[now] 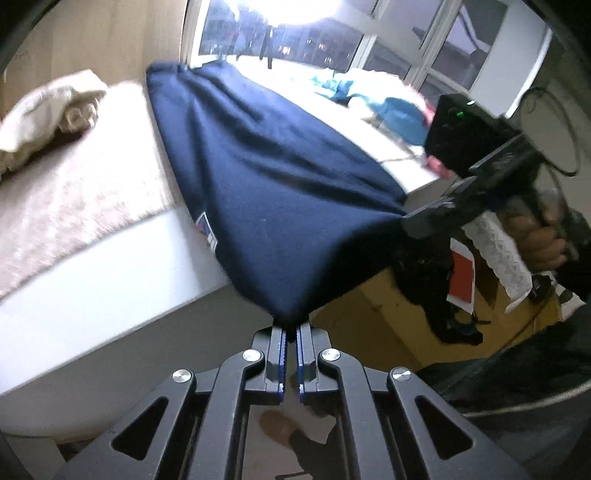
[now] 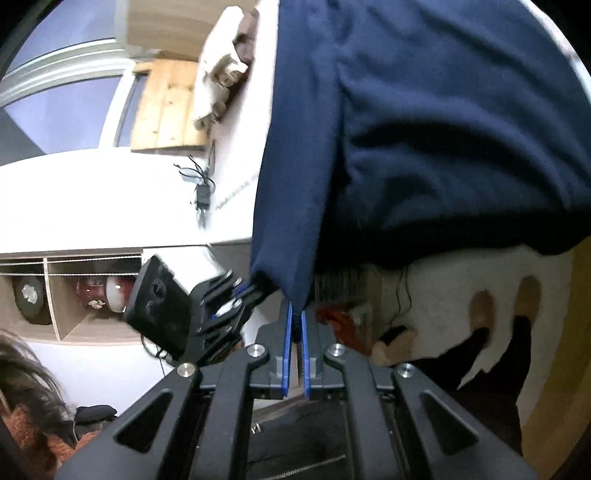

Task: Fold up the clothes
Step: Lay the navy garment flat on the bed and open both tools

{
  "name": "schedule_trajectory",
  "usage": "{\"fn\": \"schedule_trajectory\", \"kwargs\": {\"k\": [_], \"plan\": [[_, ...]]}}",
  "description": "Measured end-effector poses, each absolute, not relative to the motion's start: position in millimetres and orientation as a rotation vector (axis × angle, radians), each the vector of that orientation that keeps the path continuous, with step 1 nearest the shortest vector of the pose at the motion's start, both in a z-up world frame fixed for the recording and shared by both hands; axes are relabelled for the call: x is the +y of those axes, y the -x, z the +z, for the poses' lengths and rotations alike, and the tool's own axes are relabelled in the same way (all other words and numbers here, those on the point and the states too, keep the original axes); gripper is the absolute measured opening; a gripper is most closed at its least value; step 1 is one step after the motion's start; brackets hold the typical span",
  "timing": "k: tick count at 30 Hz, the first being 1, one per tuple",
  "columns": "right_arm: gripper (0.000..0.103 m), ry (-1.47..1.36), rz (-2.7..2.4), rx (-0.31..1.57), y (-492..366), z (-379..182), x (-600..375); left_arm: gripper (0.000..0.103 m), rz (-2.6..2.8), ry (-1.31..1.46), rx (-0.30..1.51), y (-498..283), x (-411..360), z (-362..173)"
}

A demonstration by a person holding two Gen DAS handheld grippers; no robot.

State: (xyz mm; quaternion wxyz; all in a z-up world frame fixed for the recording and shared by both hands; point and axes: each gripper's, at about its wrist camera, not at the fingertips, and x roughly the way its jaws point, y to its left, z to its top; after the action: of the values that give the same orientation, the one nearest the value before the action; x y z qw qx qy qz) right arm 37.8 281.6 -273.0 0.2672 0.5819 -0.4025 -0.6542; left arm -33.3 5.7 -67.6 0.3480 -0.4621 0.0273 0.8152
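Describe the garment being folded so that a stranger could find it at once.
Start at the white bed below the window. The navy garment hangs over its near edge, pinched by the left gripper and right gripper. Only it is dark blue; the other clothes are cream, teal, pink.

Bedroom interior, dim apart from glare through large white-framed windows [image 1: 388,48] behind the bed, with buildings outside. White mattress [image 1: 122,254] topped by a pale fuzzy blanket [image 1: 74,184]; crumpled cream bedding [image 1: 40,110] at its far left corner against a light wooden wall panel [image 1: 103,33]. Yellow cabinet [image 1: 369,321] just beside the bed's near right corner. From the other view, white wall [image 2: 92,192], open cubby shelf [image 2: 74,295] holding round ornaments, black charger [image 2: 203,194] with tangled cable
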Motion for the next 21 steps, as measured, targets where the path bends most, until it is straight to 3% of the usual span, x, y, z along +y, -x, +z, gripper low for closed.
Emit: {"fn": "schedule_trajectory", "kwargs": {"k": [4,7,9,11,13,21], "plan": [[0.005,-1.774,-1.84,-0.932,-35.8,-304.2,277.6,0.003,2.076,1.296,0.147,37.4,8.1,-89.0],[0.006,-1.801,-1.833,-0.986,-33.6,-319.2,279.2,0.001,2.044,1.408,0.263,42.0,13.7,-112.6],[0.009,-1.807,-1.864,-0.911,-33.8,-309.8,277.0,0.001,2.048,1.388,0.262,41.9,12.3,-103.8],[0.022,-1.812,-1.867,-0.798,-38.5,-296.5,270.7,0.002,2.058,1.346,0.248,43.5,11.8,-86.2],[0.026,-1.803,-1.884,-0.737,-46.9,-282.0,268.6,0.005,2.066,1.306,0.249,46.4,14.1,-69.9],[0.026,-1.612,-2.179,-0.93,-76.3,-223.1,357.3,0.013,2.017,1.205,0.184,53.6,56.0,-49.3]]}}
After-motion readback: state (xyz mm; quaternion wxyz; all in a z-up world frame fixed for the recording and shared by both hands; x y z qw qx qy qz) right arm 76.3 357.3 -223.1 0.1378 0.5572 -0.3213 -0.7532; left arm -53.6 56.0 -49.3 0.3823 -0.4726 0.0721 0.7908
